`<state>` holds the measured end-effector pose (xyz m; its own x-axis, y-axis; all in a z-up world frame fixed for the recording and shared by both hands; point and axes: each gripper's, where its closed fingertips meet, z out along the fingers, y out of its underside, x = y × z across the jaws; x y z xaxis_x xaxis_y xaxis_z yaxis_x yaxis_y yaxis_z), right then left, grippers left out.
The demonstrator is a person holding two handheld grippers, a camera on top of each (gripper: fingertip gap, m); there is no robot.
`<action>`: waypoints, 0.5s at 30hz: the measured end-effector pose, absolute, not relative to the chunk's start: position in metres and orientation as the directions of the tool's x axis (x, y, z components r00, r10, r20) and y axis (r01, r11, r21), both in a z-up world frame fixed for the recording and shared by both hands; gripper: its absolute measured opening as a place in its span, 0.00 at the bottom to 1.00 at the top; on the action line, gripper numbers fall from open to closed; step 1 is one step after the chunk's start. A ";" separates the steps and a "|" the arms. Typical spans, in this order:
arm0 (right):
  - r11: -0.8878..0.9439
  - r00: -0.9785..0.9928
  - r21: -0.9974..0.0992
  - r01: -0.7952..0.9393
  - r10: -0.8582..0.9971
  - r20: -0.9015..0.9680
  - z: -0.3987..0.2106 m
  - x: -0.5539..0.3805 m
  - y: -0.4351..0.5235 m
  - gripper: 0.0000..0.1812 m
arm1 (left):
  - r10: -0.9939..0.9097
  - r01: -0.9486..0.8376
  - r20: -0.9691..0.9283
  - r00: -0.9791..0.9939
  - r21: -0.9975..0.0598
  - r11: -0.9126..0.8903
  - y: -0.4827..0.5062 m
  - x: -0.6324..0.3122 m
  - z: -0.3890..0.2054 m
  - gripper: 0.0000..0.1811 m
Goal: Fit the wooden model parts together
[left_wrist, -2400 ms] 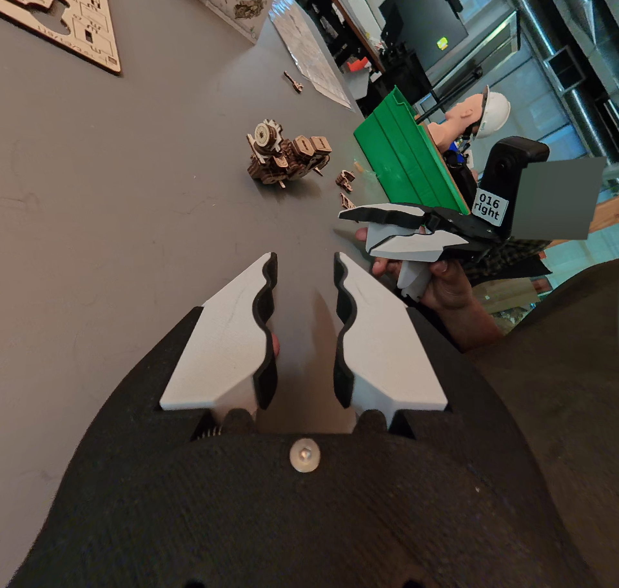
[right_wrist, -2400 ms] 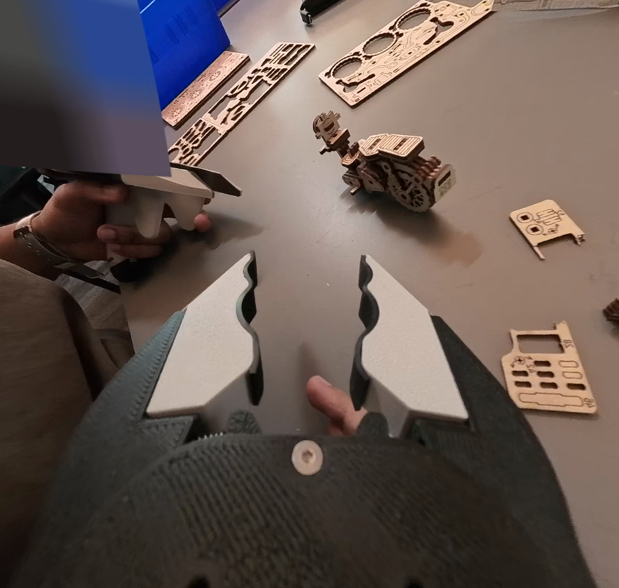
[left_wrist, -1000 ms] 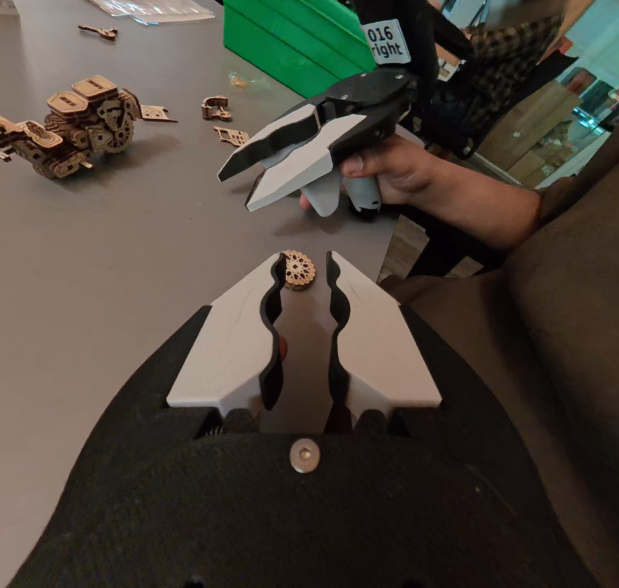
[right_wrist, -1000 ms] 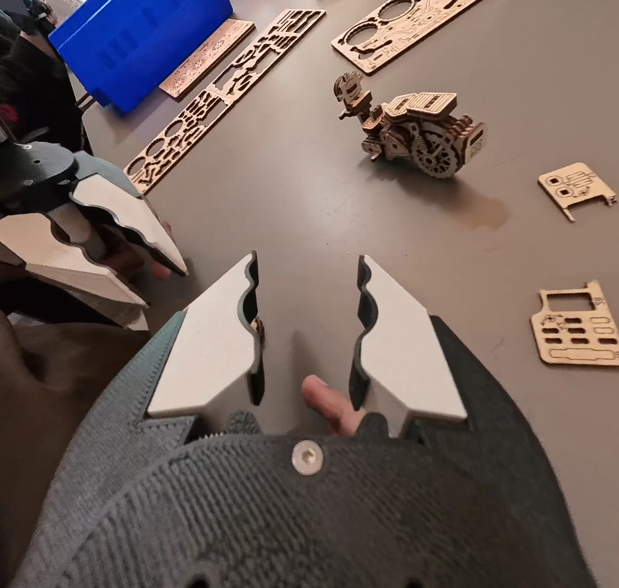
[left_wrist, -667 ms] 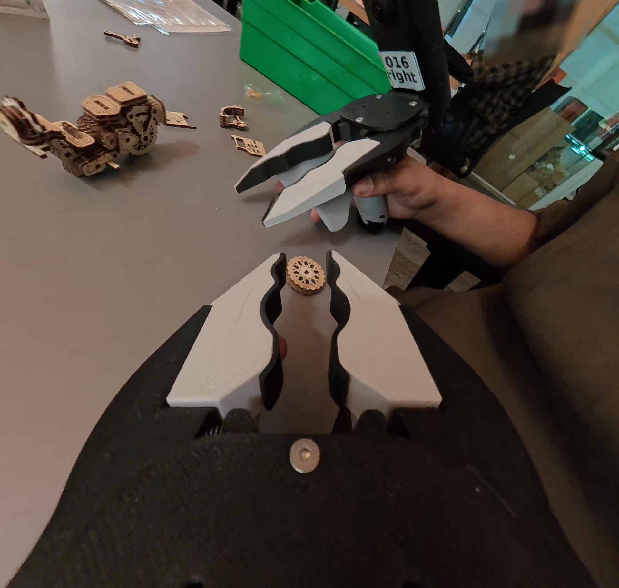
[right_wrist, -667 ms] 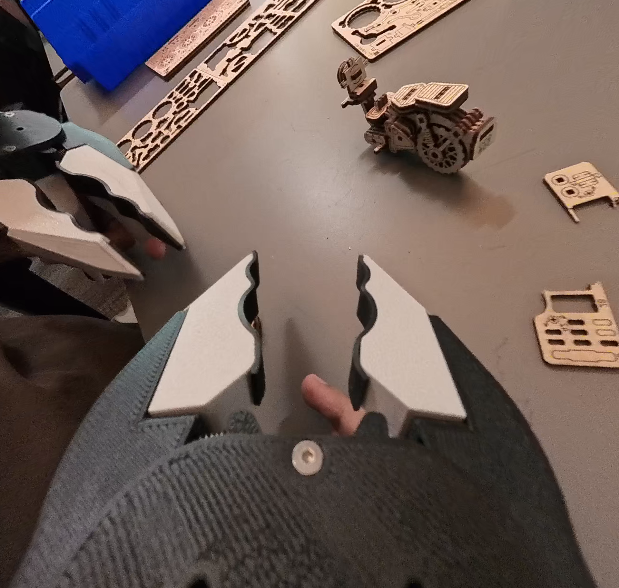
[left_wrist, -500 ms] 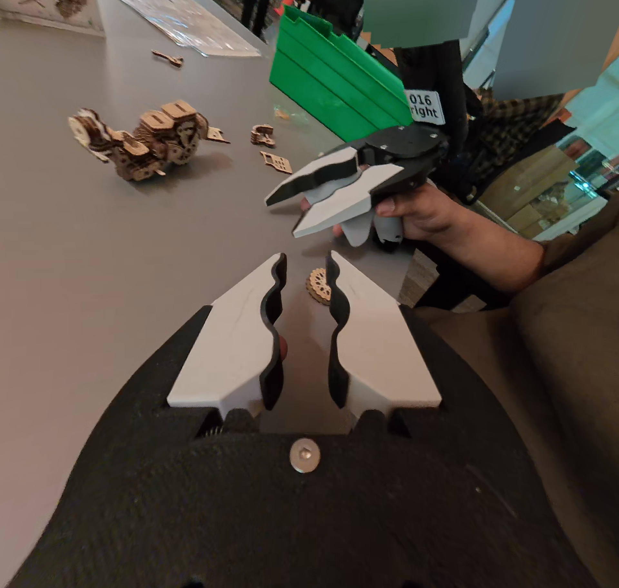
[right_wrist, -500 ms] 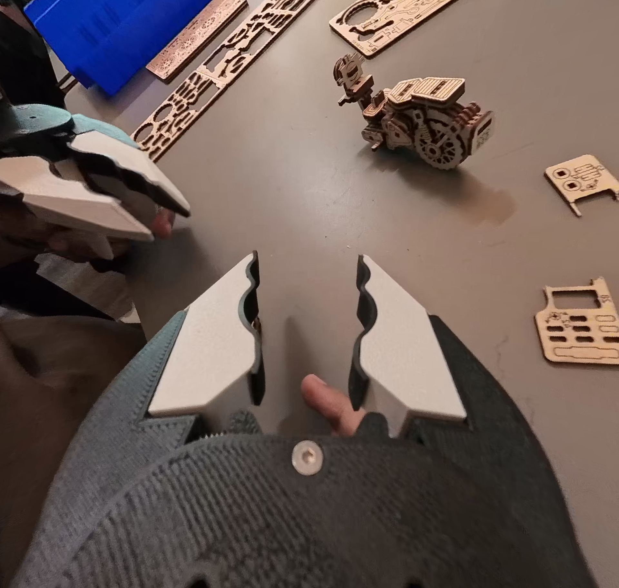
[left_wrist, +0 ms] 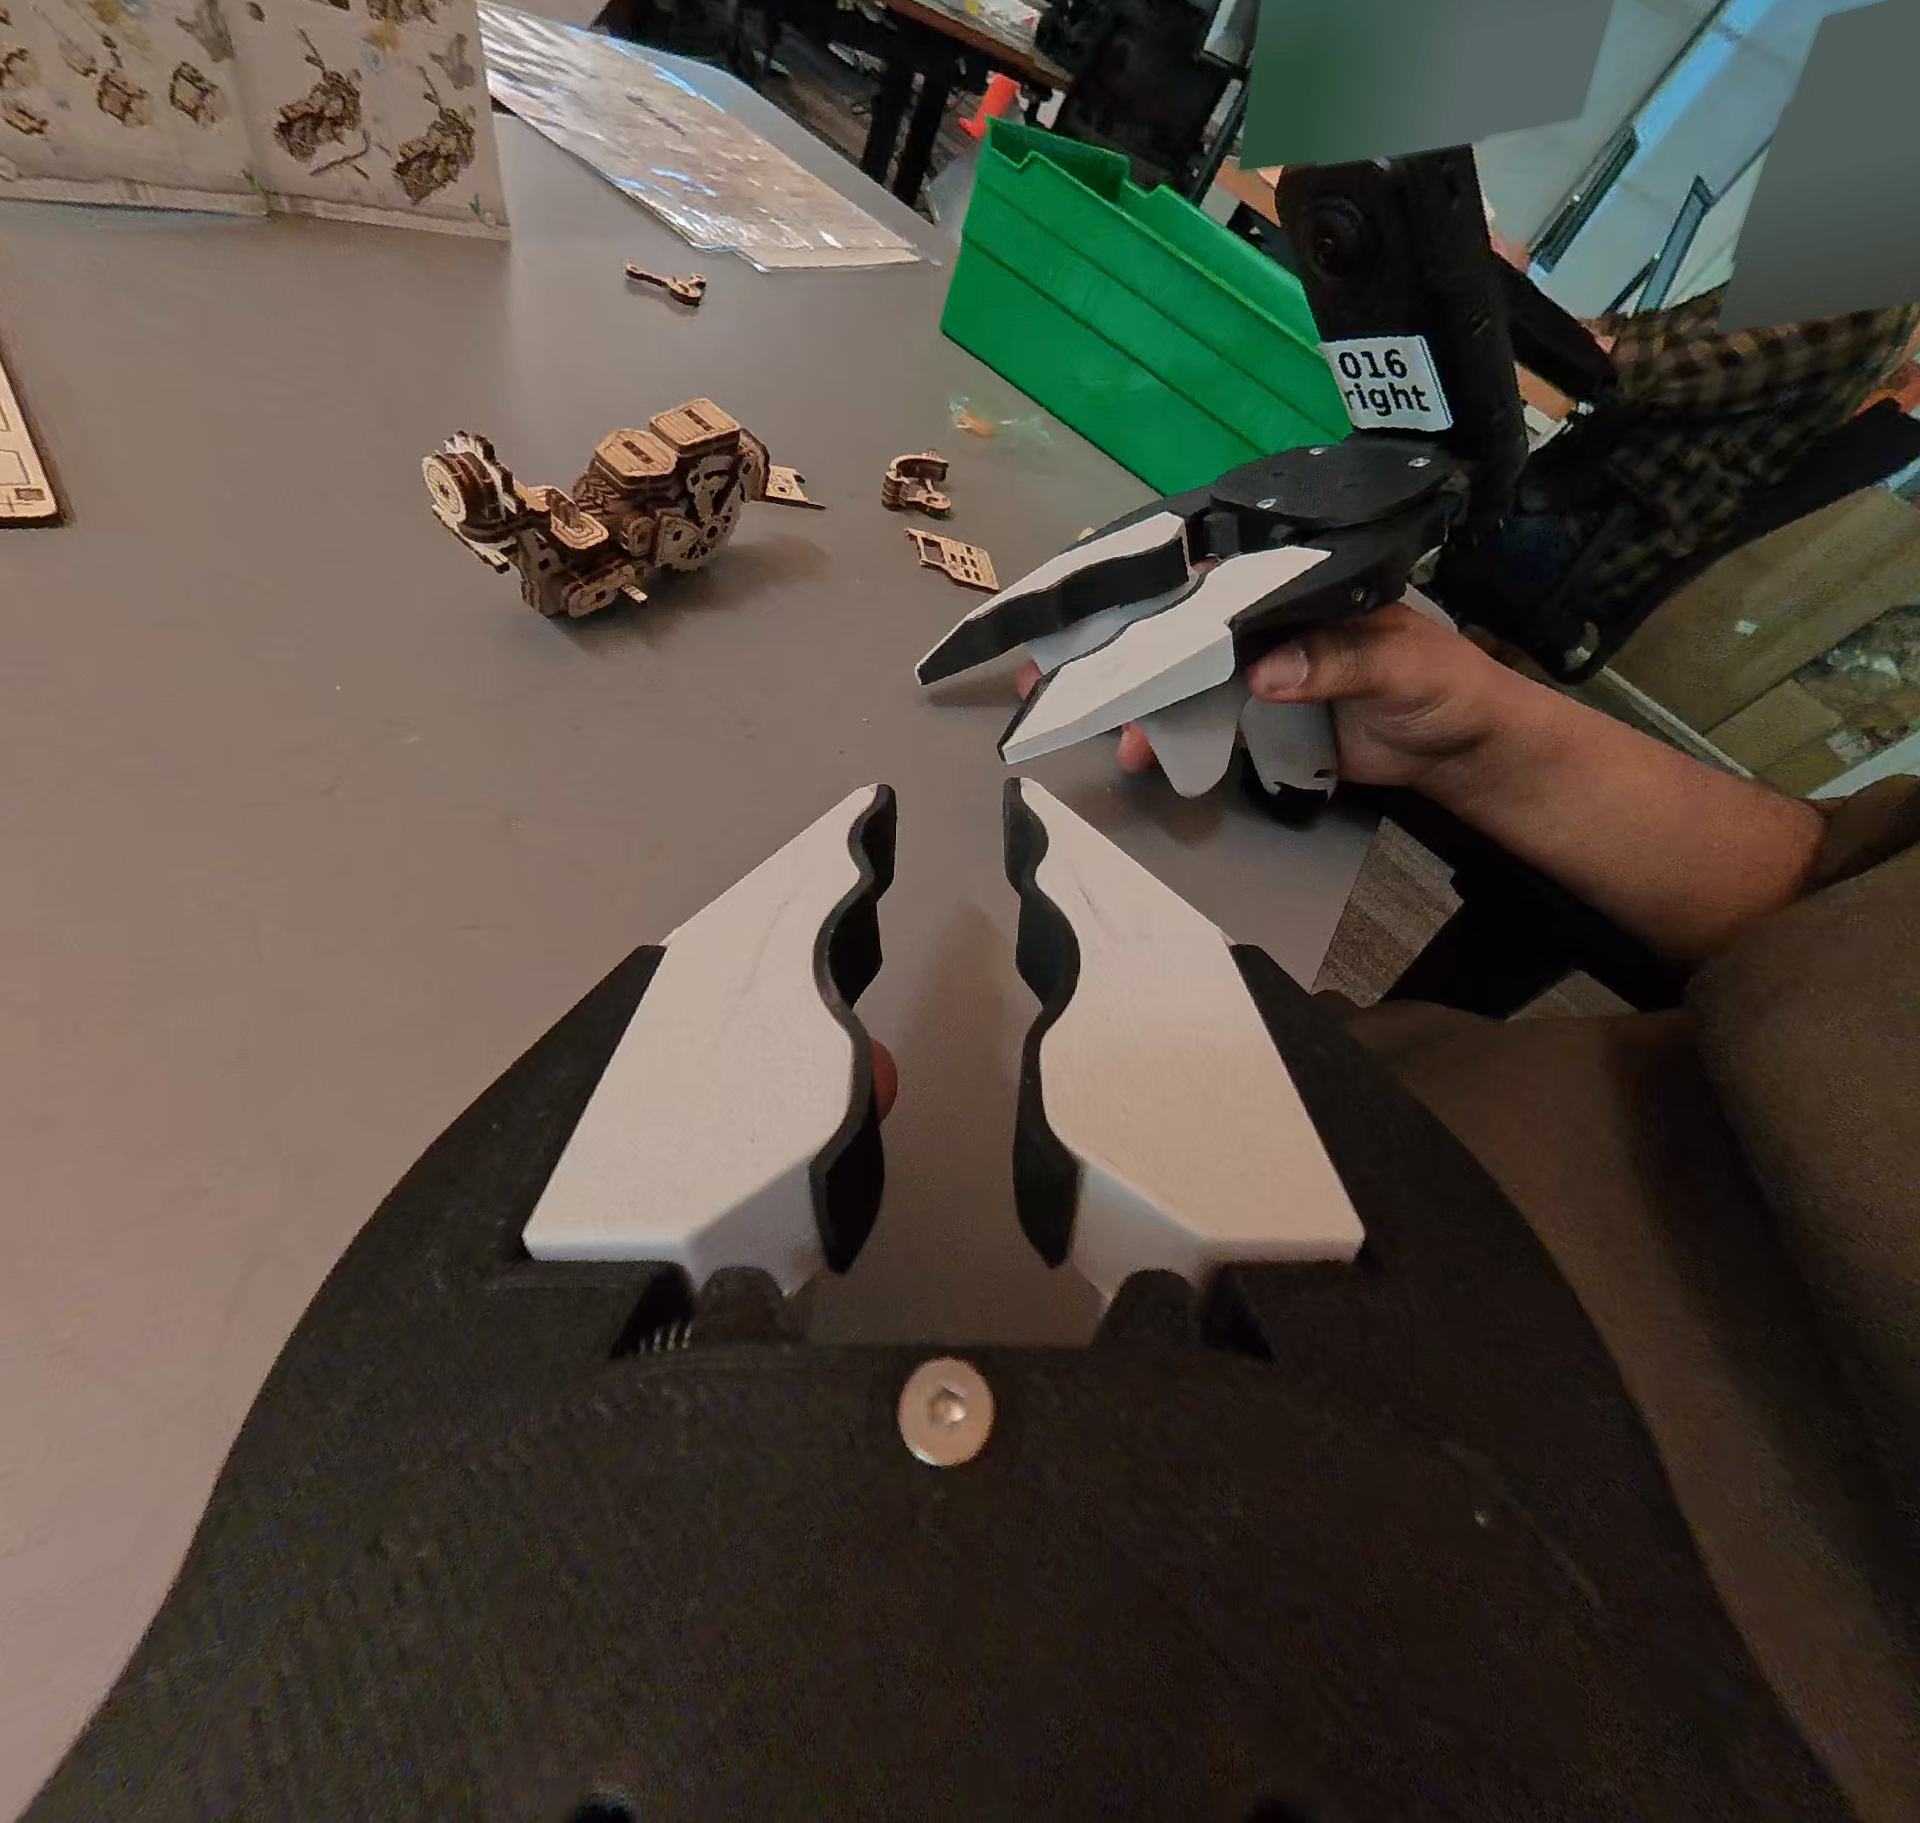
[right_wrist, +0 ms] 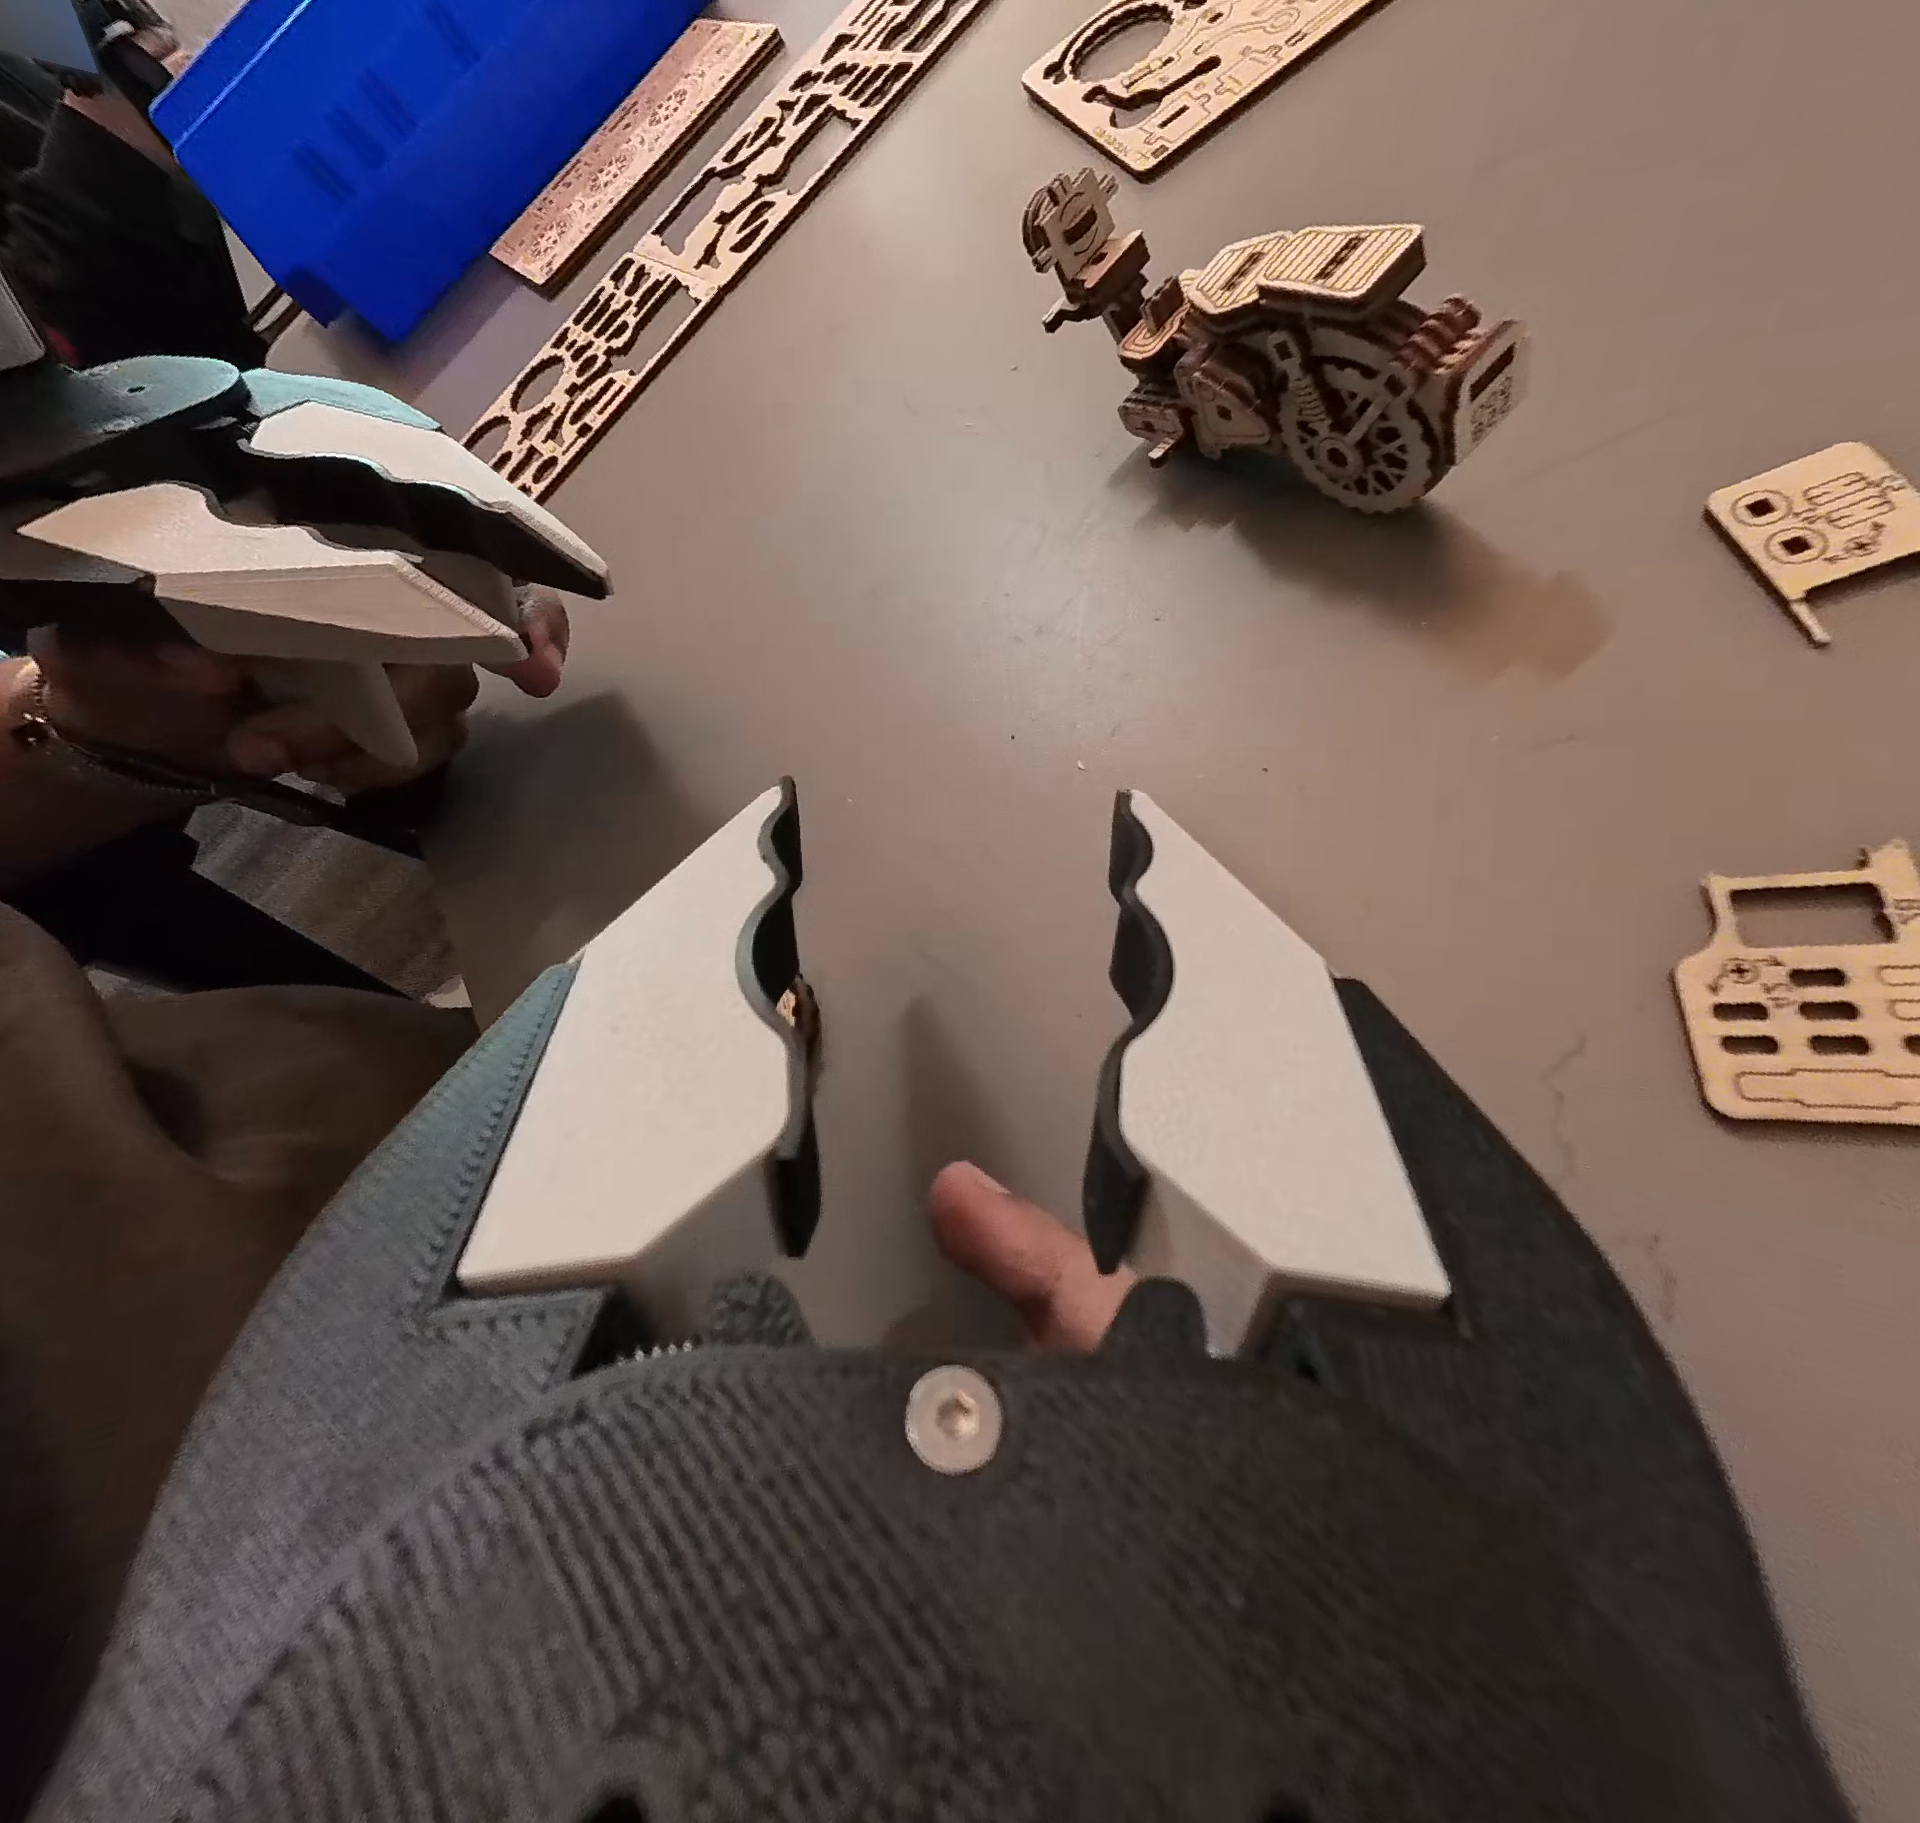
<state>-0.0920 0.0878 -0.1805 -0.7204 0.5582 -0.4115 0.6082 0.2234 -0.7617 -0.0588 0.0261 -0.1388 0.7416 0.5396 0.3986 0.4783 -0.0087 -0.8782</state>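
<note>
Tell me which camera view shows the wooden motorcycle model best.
The right wrist view: the wooden motorcycle model appears side-on, large and sharp, its spoked gear wheel and slatted seat clear. The left wrist view shows it smaller, farther off, seen from the other side.

Each view is taken from just behind its own gripper, looking forward and down along the fingers over the grey desk [left_wrist: 260,838]. In the left wrist view the right gripper [left_wrist: 961,703] is seen at right of centre; in the right wrist view the left gripper [right_wrist: 566,615] is seen at left. The wooden motorcycle model [left_wrist: 597,511] [right_wrist: 1288,371] is shared by both views, in the upper part of each.
</note>
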 end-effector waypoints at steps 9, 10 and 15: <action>0.224 -0.720 -0.761 0.609 0.560 -0.411 -0.181 -0.092 0.088 0.34 | 0.547 0.475 0.393 0.739 -0.880 -0.010 0.026 -0.059 -0.139 0.10; 0.224 -0.720 -0.761 0.609 0.559 -0.411 -0.181 -0.092 0.088 0.34 | 0.548 0.476 0.393 0.738 -0.880 -0.009 0.026 -0.060 -0.139 0.10; 0.225 -0.720 -0.761 0.609 0.558 -0.412 -0.181 -0.092 0.087 0.35 | 0.554 0.476 0.392 0.734 -0.879 -0.008 0.025 -0.060 -0.140 0.11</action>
<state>-0.0920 0.0875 -0.1808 -0.7204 0.5580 -0.4118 0.6089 0.2247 -0.7607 -0.0603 0.0251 -0.1397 0.7340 0.5542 0.3925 0.4763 -0.0081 -0.8793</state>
